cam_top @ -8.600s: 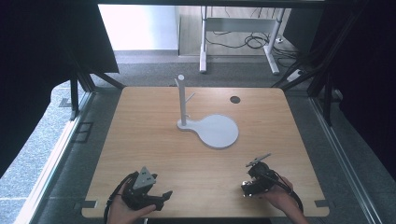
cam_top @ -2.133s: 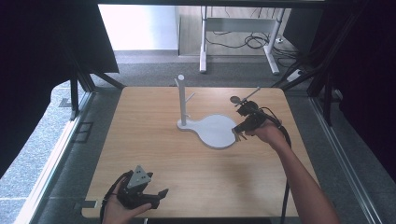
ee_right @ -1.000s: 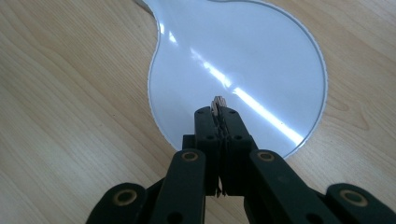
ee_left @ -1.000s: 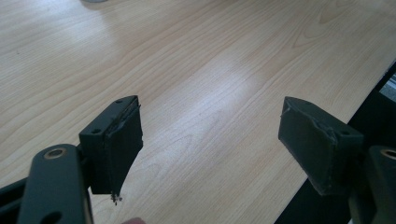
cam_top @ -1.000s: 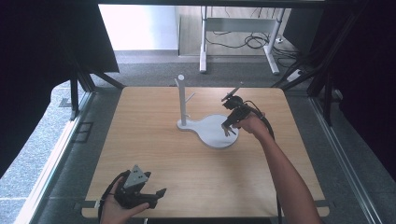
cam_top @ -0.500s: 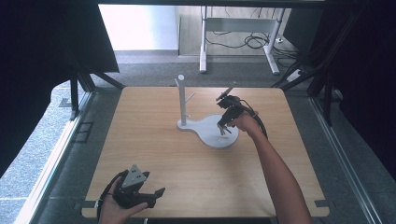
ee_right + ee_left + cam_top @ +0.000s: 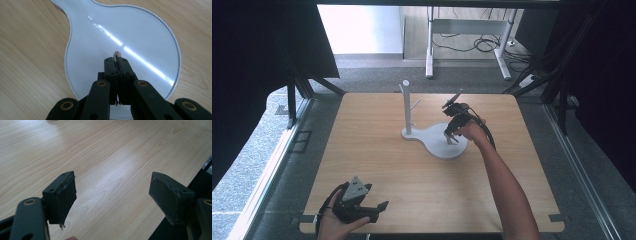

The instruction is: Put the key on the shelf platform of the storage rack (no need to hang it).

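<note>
A white stand has a flat, pear-shaped base (image 7: 439, 150) and an upright post (image 7: 407, 107) with a side peg, and sits mid-table. My right gripper (image 7: 450, 139) points down over the round part of the base (image 7: 140, 37). Its jaws are shut, and a small thin piece (image 7: 116, 54) is pinched between the pads, sticking out a little at the tips. What that piece is I cannot make out. My left gripper (image 7: 379, 209) rests at the near left edge of the table, open, with only bare wood between its pads (image 7: 63, 195).
The wooden table (image 7: 377, 150) drops off at its near edge just right of the left gripper (image 7: 112, 195). A desk frame and cables (image 7: 472, 40) stand on the floor beyond the far edge. Dark curtains flank both sides.
My right gripper has moved from the far right of the table leftward and down over the white base. The dark spot once on the far table is gone. The left gripper has stayed put.
</note>
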`<act>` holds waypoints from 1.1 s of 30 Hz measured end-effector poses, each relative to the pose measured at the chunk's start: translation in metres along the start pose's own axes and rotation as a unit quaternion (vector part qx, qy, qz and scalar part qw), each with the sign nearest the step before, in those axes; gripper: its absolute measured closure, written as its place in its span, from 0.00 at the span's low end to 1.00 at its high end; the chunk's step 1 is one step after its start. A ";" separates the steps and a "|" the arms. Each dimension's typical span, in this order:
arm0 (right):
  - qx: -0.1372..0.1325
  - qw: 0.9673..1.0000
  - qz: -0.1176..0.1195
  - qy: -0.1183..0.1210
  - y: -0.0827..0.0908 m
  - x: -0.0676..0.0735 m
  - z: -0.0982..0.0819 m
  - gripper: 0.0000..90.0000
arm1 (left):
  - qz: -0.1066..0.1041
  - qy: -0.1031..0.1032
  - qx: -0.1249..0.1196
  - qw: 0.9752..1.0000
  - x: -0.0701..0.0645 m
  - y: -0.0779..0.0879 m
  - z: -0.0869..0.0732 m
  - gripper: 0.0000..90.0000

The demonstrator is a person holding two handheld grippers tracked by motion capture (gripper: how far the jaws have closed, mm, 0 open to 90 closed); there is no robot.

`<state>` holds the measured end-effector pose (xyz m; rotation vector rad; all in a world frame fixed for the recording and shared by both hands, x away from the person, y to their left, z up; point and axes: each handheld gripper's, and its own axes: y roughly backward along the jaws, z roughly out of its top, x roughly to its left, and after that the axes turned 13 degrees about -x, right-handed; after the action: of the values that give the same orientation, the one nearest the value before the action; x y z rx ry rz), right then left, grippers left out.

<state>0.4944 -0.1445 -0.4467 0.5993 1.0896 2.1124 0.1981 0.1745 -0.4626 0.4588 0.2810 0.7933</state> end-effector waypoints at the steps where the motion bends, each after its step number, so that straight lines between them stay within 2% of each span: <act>1: 0.000 1.000 -0.001 0.001 -0.001 0.000 0.000 0.98 | 0.001 0.001 -0.001 1.000 0.000 0.000 0.000 0.25; 23: 0.001 1.000 0.000 -0.016 -0.018 -0.009 -0.007 0.96 | 0.001 0.000 0.002 1.000 0.001 0.000 -0.001 0.25; 30: -0.001 1.000 -0.006 -0.008 -0.020 -0.009 -0.008 0.88 | 0.001 0.000 0.002 1.000 0.001 0.000 -0.001 0.25; 33: -0.010 1.000 -0.008 -0.004 -0.015 -0.009 -0.008 0.83 | 0.000 0.000 0.001 1.000 0.000 -0.001 -0.001 0.25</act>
<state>0.5002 -0.1488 -0.4638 0.5884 1.0646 2.1020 0.1984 0.1744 -0.4639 0.4612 0.2824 0.7941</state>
